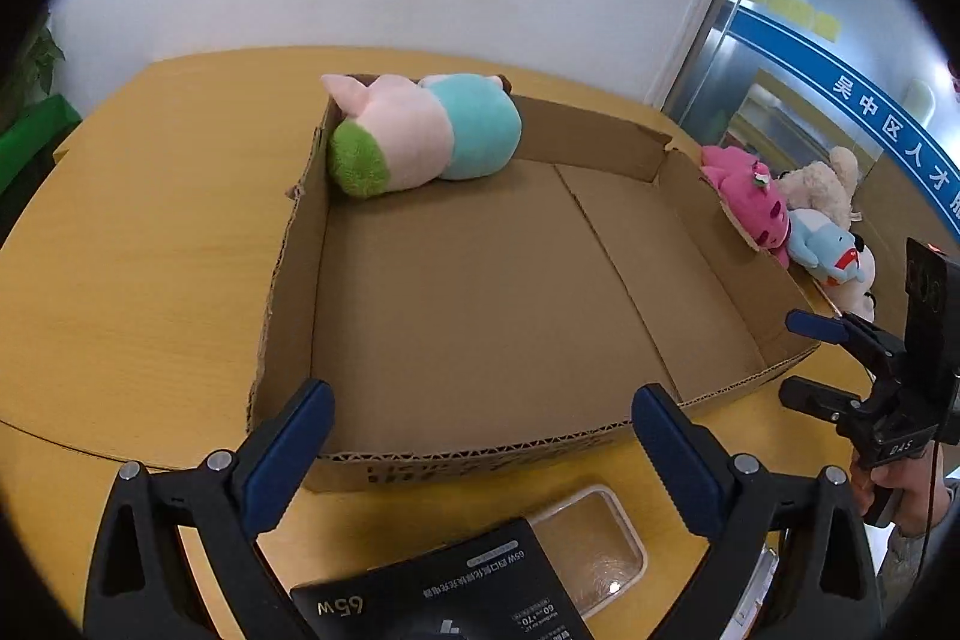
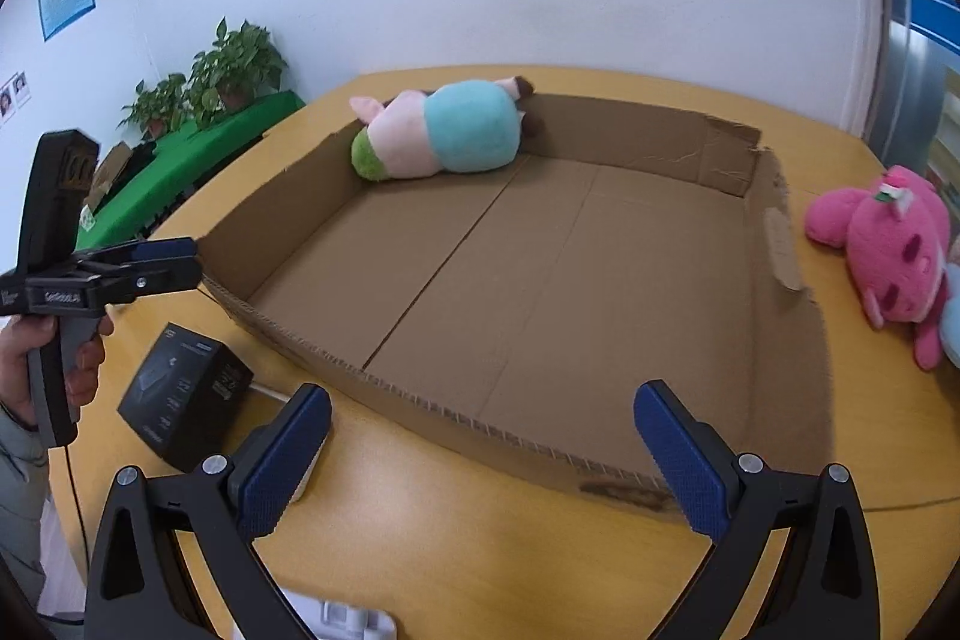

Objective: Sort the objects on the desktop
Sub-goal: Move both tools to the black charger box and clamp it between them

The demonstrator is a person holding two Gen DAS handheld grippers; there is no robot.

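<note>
Left wrist view: the wooden table [image 1: 150, 232] carries a shallow cardboard tray [image 1: 288, 280] straight ahead of the left gripper [image 1: 483, 451], whose jaws gape wide, empty. A pig plush [image 1: 420, 133] lies in the tray's far-left corner. The right gripper [image 2: 483, 451], equally wide and empty, has a pink plush [image 2: 888, 250] to its far right, outside the tray. A black charger box [image 2: 186, 391] sits beside its left finger.

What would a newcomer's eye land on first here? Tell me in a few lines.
First the big shallow cardboard tray in the middle of the wooden table, holding just a pink, teal and green plush toy in its far left corner. Next, the bright pink plush lying outside the tray on the right. Both grippers, left and right, wait at the near edge, jaws open and empty.
</note>
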